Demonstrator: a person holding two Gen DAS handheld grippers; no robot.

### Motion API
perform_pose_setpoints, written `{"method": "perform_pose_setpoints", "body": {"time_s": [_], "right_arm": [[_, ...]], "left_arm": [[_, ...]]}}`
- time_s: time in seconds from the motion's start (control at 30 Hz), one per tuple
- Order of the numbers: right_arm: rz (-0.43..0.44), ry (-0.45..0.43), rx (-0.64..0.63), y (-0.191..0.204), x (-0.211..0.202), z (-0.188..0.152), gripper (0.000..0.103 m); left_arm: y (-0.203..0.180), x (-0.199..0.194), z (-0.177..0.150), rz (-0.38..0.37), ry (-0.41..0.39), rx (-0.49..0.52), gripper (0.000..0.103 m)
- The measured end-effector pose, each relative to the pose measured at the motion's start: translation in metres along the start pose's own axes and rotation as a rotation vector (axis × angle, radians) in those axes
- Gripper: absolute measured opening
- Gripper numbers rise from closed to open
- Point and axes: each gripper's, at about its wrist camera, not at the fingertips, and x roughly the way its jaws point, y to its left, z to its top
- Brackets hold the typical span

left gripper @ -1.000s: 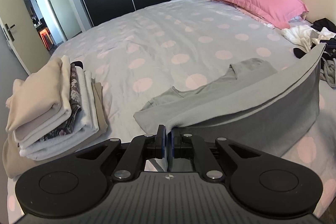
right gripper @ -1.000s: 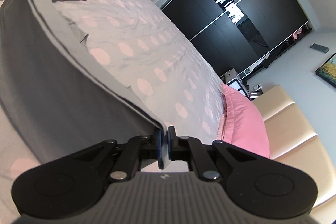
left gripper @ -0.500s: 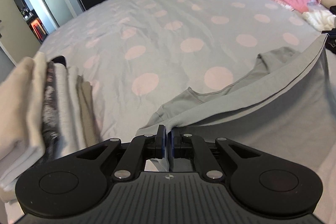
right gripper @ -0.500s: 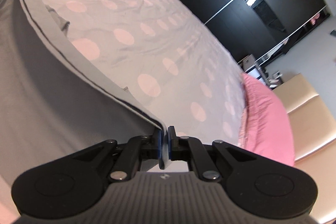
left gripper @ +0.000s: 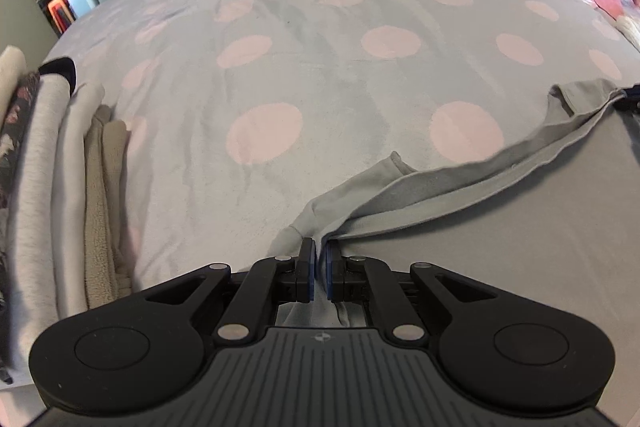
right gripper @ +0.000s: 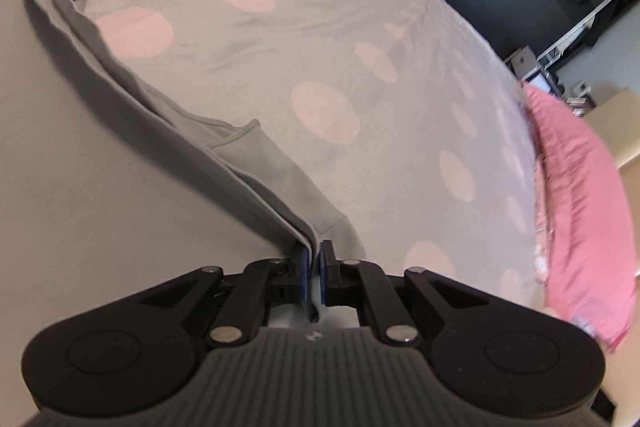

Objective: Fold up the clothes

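Bed (left gripper: 280,75) with grey cover, pink dots. Grey garment (left gripper: 520,227) spread on bed, folded edge doubled over, stretched between both grippers. Left gripper (left gripper: 319,257) fingers clamped on one garment corner; right gripper (right gripper: 314,259) fingers clamped on other corner. Stack of folded clothes (left gripper: 60,187) beside garment, on left-gripper side. Pink pillow (right gripper: 580,195) well apart from garment, at far end of bed.

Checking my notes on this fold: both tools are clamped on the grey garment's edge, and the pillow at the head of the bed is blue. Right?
Not quite. The pillow is pink, as the right wrist view shows. Both the left tool and right tool are clamped on the grey garment.
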Motion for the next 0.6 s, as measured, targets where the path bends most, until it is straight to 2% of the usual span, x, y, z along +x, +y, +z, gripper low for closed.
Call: {"method": "perform_pose_setpoints", "body": {"time_s": [0.03, 0.17, 0.23, 0.27, 0.3, 0.4, 0.53, 0.6], "right_arm": [[0.016, -0.002, 0.030, -0.003, 0.002, 0.001, 0.007], [0.061, -0.001, 0.100, -0.011, 0.013, 0.001, 0.008], [0.060, -0.005, 0.126, -0.015, 0.014, 0.001, 0.014], [0.042, -0.004, 0.145, -0.018, 0.014, 0.001, 0.027], [0.019, -0.003, 0.167, -0.022, 0.014, 0.002, 0.031], [0.009, 0.004, 0.243, -0.036, 0.007, 0.001, 0.031], [0.028, -0.006, 0.301, -0.046, -0.017, -0.009, 0.031], [0.066, -0.008, 0.335, -0.047, -0.033, -0.019, 0.031]], "left_arm": [[0.002, 0.002, 0.001, -0.005, 0.005, -0.008, 0.004], [0.009, 0.008, 0.000, 0.027, 0.005, -0.039, 0.018], [0.017, 0.007, 0.000, 0.033, -0.006, -0.076, 0.022], [0.021, 0.006, 0.001, 0.045, -0.012, -0.091, 0.022], [0.023, 0.003, 0.001, 0.071, -0.019, -0.100, 0.022], [0.030, -0.008, -0.002, 0.126, -0.023, -0.121, 0.022], [0.025, -0.037, -0.025, 0.071, -0.013, -0.120, 0.022], [0.021, -0.052, -0.038, 0.040, -0.008, -0.117, 0.022]]}}
